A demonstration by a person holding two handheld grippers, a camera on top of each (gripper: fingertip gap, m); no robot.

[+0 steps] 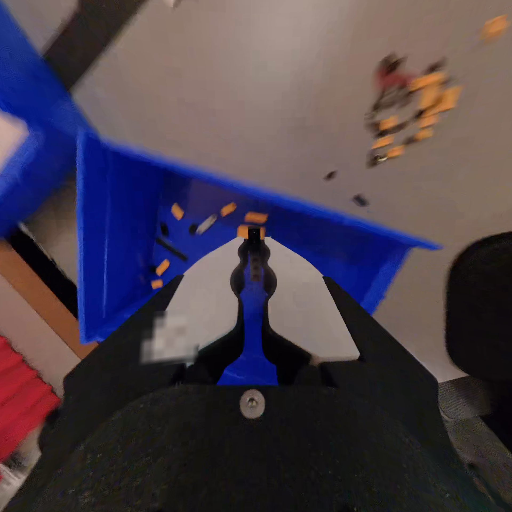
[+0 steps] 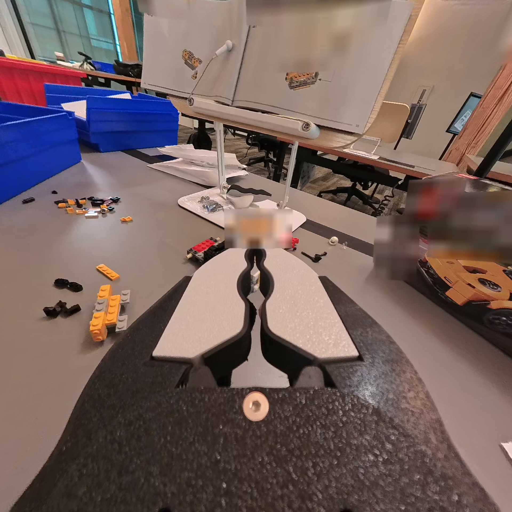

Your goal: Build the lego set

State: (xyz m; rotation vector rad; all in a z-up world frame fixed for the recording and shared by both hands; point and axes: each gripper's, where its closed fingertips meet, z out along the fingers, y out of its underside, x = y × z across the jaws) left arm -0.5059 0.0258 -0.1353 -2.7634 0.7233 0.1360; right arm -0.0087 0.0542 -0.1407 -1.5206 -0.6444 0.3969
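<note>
My left gripper (image 1: 253,235) is shut on a small black lego piece (image 1: 253,231) and holds it over a blue bin (image 1: 304,205). Orange pieces (image 1: 177,211) and black pieces lie in the bin. The view is blurred. My right gripper (image 2: 255,253) is shut, low over the grey table (image 2: 155,249). Its tips reach a red and black lego assembly (image 2: 205,248), partly hidden by a mosaic patch. A small pale piece (image 2: 256,279) shows in the gap between the jaws. An orange and grey sub-build (image 2: 109,313) lies to its left.
Loose orange and black pieces (image 2: 88,205) lie far left, also in the left wrist view (image 1: 410,110). An orange plate (image 2: 107,272) and black parts (image 2: 68,284) lie nearer. Blue bins (image 2: 36,144) stand at left, an instruction booklet on a stand (image 2: 277,69) ahead, the set's box (image 2: 465,277) at right. One gripper's finger ends stand about 50 centimetres off the other's.
</note>
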